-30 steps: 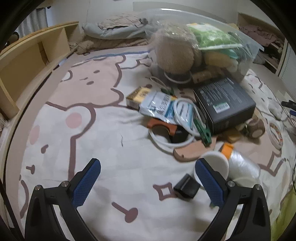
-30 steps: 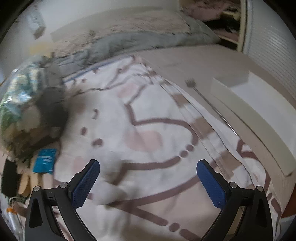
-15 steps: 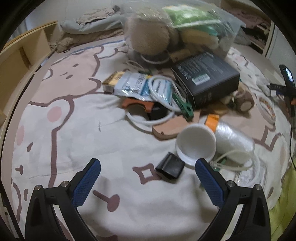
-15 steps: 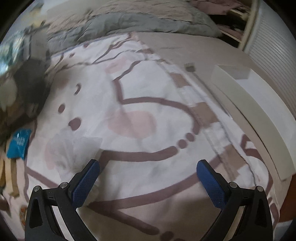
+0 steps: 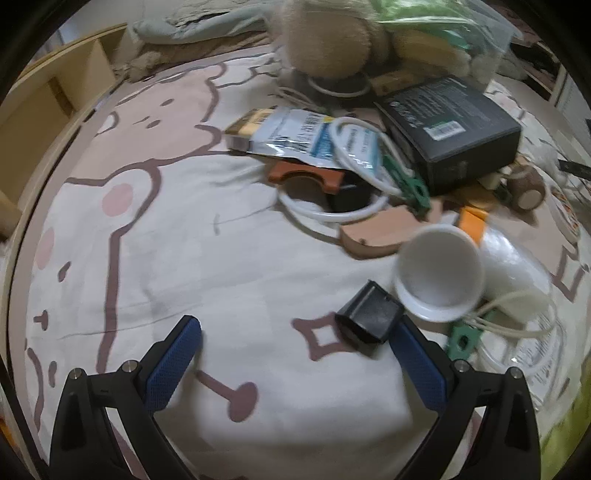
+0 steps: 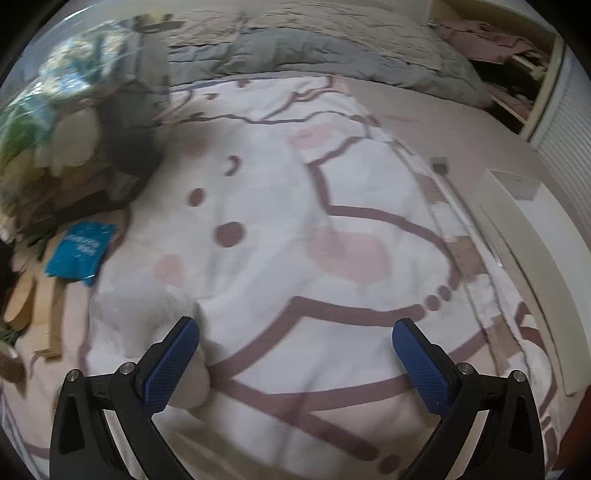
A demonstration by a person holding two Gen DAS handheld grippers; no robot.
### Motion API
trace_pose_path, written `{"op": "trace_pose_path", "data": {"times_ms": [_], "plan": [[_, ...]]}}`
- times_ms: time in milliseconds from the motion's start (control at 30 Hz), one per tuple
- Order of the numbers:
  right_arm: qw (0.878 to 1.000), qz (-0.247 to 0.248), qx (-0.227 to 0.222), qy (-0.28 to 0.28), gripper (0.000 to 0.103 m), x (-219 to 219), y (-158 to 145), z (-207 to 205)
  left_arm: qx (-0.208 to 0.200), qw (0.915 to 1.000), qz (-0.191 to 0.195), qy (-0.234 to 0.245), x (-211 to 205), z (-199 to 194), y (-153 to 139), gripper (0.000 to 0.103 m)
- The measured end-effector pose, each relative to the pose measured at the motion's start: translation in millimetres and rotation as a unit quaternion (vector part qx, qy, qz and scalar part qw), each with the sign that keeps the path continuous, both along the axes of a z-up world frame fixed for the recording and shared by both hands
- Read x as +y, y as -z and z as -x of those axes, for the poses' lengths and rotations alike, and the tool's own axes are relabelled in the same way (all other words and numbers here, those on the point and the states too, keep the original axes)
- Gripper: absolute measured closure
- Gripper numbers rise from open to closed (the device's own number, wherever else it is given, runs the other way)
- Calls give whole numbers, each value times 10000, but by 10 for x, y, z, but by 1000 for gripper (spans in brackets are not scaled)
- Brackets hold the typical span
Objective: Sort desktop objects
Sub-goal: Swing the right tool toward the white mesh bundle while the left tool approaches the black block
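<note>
Left wrist view:
- Left gripper [image 5: 295,341], black with blue textured pads, fingers spread wide apart over a cream blanket [image 5: 184,229] printed with brown-outlined bears; nothing between the pads.
- Small black plastic block [image 5: 369,317] lying on the blanket just beside the right finger's tip, close to it; contact unclear.
- White plastic funnel [image 5: 437,273] tipped on its side, mouth toward the camera, just beyond the small block and resting against a clear crinkled plastic bottle with an orange cap [image 5: 509,258].
- Tan flat wooden piece [image 5: 376,236] behind the funnel, beside a loop of white tubing [image 5: 332,214].
- Orange-brown arched wooden block [image 5: 306,173] inside that heap, under a white and blue foil packet [image 5: 306,136]; yellow and black small carton [image 5: 247,129] at the packet's far-left edge.
- Large black cardboard box with a white label [image 5: 450,125] to the right of the packet, green plastic clip [image 5: 406,184] at its near corner.
- Beige plush toy [image 5: 328,40] and a clear plastic bag of green and yellow items [image 5: 443,33] at the far end of the heap, blurred.
- Small brown wooden cylinder [image 5: 526,188] right of the black box.

Right wrist view:
- Right gripper [image 6: 295,341], same build, fingers likewise set wide, empty, above a bare stretch of the same blanket.
- Picture smeared by motion; blue flat packet [image 6: 79,251] at the left edge, near the blurred heap.
- Long white board [image 6: 528,251] lying along the right side, beside the blanket's edge.
- Grey bedding [image 6: 332,51] bunched across the far end.
</note>
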State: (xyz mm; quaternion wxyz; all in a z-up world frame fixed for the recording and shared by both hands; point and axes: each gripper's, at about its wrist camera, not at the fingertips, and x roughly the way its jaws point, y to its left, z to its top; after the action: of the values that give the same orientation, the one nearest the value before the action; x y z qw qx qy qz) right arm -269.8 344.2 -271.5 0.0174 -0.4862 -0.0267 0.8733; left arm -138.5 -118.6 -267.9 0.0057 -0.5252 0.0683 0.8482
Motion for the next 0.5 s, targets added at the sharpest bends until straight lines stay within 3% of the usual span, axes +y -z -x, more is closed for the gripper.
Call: {"op": "trace_pose_path", "data": {"times_ms": [267,367,400,500], "plan": [[9961,225,-246,-821,0,-356,39,-78,115,9972,67,-738,-268,65,-8,0],[9901,-415,-539,-1225,0,-579,205,-155,195,9945,177,-1011,-366,87,-28,0],[9891,-591,-354,-1300,0,-619,201,-201,227,9937,214,-1073,-391,88,-37,0],[9898,-366,-531,-1274,0,-555,140,-191,369,9918,224,-1201,-473,71,-98,0]]}}
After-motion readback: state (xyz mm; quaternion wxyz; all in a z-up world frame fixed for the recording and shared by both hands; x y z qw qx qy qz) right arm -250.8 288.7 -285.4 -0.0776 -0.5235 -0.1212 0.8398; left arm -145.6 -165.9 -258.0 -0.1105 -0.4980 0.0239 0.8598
